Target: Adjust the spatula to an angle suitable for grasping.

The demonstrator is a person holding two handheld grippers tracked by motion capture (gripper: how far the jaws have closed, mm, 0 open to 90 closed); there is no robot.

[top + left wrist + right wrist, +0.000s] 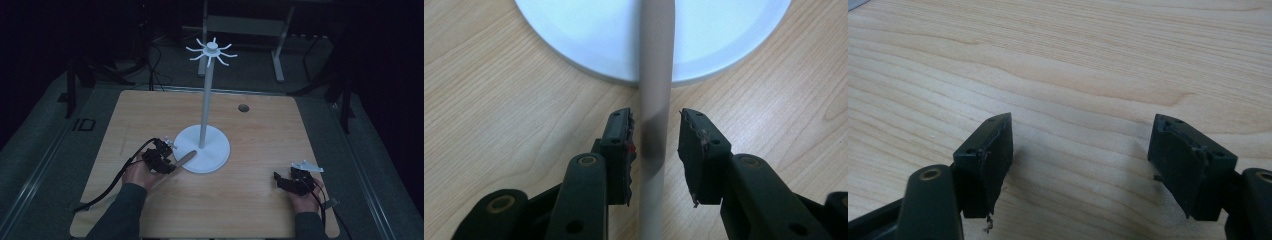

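A white stand rises from a round base point(216, 150) near the table's middle, with a thin pole point(205, 110) and a ring of curved hooks point(212, 51) on top. A pale grey rod point(185, 157) lies slanted, its far end on the base's left rim. My left gripper point(171, 159) straddles that rod. In the left gripper view the rod point(655, 100) runs up between the jaws of the left gripper point(656, 117), with a narrow gap at the right pad point(696, 150), so no pad presses on it. My right gripper point(286, 176) rests at the front right, and in the right gripper view it point(1082, 120) stands wide open over bare wood.
The wooden table point(150, 110) has a small dark grommet hole point(243, 107) behind the stand. A black cable point(107, 192) trails from the left gripper toward the front left corner. Grey floor and dark frame legs point(277, 55) surround the table.
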